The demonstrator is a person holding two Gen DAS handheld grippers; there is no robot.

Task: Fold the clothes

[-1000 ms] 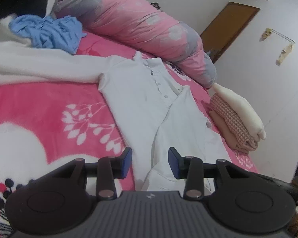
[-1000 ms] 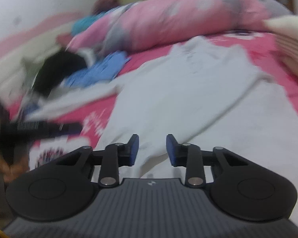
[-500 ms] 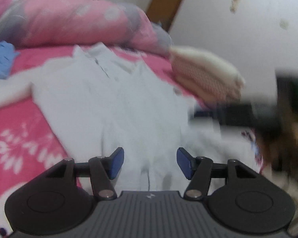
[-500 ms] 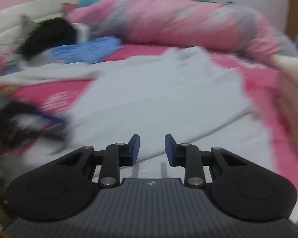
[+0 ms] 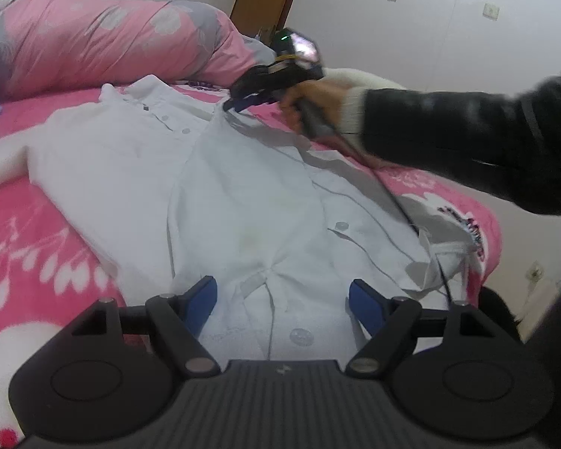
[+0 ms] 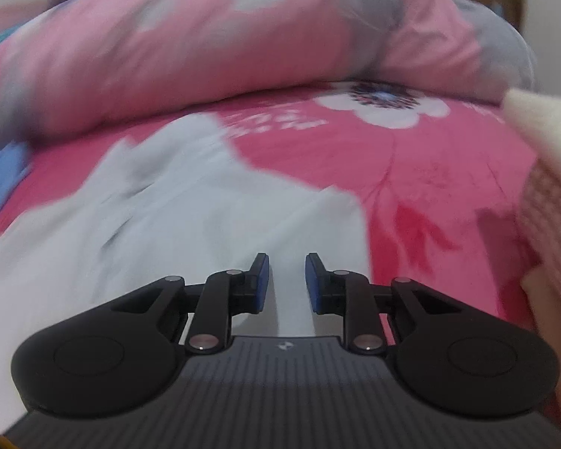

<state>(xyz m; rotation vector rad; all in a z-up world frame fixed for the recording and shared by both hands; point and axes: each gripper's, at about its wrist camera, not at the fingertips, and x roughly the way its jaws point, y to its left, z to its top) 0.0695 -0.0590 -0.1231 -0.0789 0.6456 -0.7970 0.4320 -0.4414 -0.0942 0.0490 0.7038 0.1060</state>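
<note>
A white button-up shirt [image 5: 220, 187] lies spread face up on the pink floral bedspread [image 5: 30, 247]. My left gripper [image 5: 282, 292] hovers just over the shirt's near hem. Its jaws stand wide and are opening, with only flat cloth below them. Far across the shirt, a hand in a dark sleeve [image 5: 467, 131] holds my right gripper [image 5: 239, 103] at the shirt's far shoulder edge. In the right wrist view the right gripper [image 6: 287, 280] hangs low over the white shirt [image 6: 168, 224]. Its jaws are closing, a narrow gap remains, and no cloth is pinched.
A rolled pink and grey quilt [image 5: 93, 48] lies along the far side of the bed. A folded stack of cream and checked clothes [image 6: 542, 187] sits right of the shirt. A blue garment [image 6: 0, 176] lies at the left. The right gripper's cable [image 5: 392, 194] trails across the shirt.
My left gripper swung toward the shirt's near hem and its jaws widened. The right gripper swept across the shirt to its far shoulder, and its jaws narrowed a little.
</note>
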